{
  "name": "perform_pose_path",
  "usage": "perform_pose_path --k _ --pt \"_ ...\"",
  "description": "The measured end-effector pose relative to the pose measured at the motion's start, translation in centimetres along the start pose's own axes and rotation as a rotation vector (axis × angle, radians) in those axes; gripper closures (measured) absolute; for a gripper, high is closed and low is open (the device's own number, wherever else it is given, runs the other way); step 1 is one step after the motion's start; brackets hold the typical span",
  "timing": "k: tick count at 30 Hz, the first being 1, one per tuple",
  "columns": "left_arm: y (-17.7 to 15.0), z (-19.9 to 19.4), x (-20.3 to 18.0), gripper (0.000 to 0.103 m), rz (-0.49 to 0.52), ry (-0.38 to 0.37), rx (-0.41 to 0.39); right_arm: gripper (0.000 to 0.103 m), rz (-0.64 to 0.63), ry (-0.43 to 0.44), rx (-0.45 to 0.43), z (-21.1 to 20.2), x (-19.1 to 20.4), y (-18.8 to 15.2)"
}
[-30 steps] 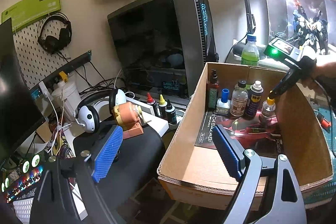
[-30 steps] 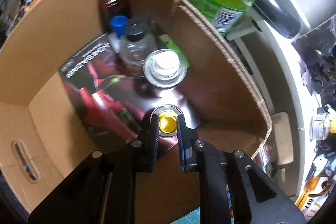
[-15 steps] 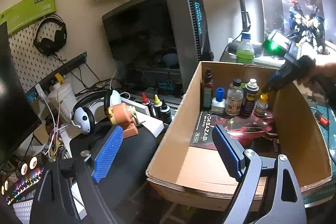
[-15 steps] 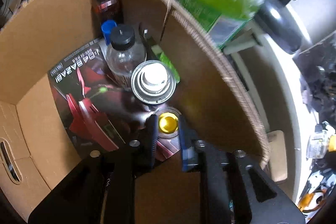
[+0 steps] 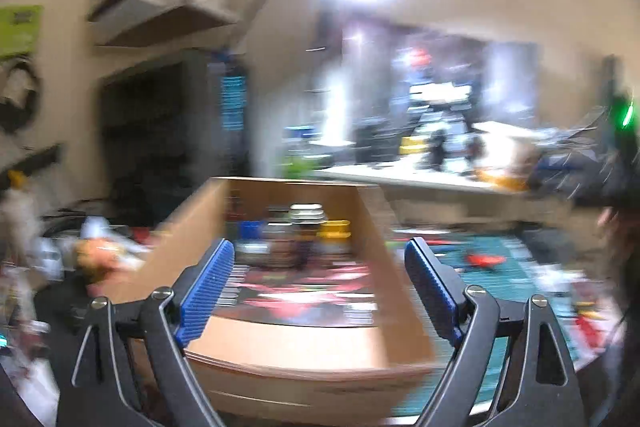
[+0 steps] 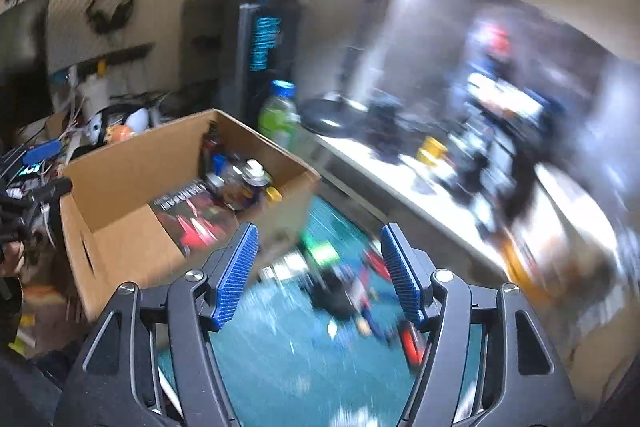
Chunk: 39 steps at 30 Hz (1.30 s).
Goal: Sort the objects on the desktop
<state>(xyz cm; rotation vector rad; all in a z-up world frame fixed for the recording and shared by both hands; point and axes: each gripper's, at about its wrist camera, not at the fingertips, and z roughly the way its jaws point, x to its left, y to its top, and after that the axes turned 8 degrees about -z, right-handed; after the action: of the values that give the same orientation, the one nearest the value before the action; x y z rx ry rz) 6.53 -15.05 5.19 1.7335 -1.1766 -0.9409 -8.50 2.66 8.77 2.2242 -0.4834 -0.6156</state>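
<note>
A cardboard box [image 5: 304, 343] [image 6: 120, 167] stands on the desk with several bottles lined along its far wall. Among them is the yellow-capped bottle [image 6: 273, 193] [image 5: 335, 231], standing free in the box's right corner beside a spray can [image 6: 256, 173]. My left gripper [image 5: 318, 281] is open and empty, hovering before the box's near wall. Off to the right of the box, my right gripper [image 6: 316, 273] is open and empty above the teal cutting mat [image 6: 288, 355]. Both views are blurred by motion.
Small red and black tools [image 6: 360, 291] lie scattered on the mat. A green drink bottle [image 6: 278, 115] stands behind the box. A white ledge [image 6: 432, 195] with dark clutter runs along the right. A computer tower [image 5: 172, 123], headphones and cables crowd the left.
My right gripper let go of the yellow-capped bottle inside the box, opened and pulled back and up over the mat. The left gripper swung to the right.
</note>
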Motion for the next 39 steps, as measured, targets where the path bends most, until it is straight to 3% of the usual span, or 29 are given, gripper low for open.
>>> perform_pose_path --k 1,5,8,11,15,18,24,31,36,39 --pt "-0.8 0.1 -1.3 0.004 0.010 -0.034 0.006 0.041 0.033 -0.023 0.004 -1.1 -0.2 -2.3" --pt "-4.0 0.5 -6.4 0.003 0.048 -0.170 0.029 0.041 0.177 -0.108 0.030 -5.1 -1.1 -11.6" --pt "-6.3 0.8 -10.2 0.003 0.077 -0.272 0.047 0.041 0.347 -0.112 0.091 -6.4 -1.6 -18.2" --pt "-8.7 1.1 -13.9 0.003 0.105 -0.372 0.065 0.041 0.498 -0.114 0.093 -7.9 -1.9 -23.4" --pt "-11.1 4.9 -14.7 0.002 0.057 -0.335 0.183 0.041 0.572 -0.177 0.084 -9.9 -1.8 -27.8" --pt "-12.1 6.0 -14.9 0.002 0.057 -0.290 0.195 0.041 0.567 -0.184 0.076 -10.3 -1.9 -29.2" --pt "-12.5 7.1 -15.3 0.000 0.065 -0.242 0.209 0.039 0.434 -0.108 0.052 -6.9 -3.6 -27.5" --pt "-12.0 7.7 -14.8 0.000 0.082 -0.154 0.177 0.040 0.207 -0.028 0.155 1.3 -9.4 -19.9" --pt "-11.7 8.3 -14.7 0.000 0.092 -0.119 0.179 0.040 0.012 0.044 0.274 9.6 -12.4 -13.6" --pt "-11.7 8.5 -14.8 0.000 0.104 -0.113 0.185 0.044 -0.023 0.116 0.344 14.7 -13.8 -11.4"
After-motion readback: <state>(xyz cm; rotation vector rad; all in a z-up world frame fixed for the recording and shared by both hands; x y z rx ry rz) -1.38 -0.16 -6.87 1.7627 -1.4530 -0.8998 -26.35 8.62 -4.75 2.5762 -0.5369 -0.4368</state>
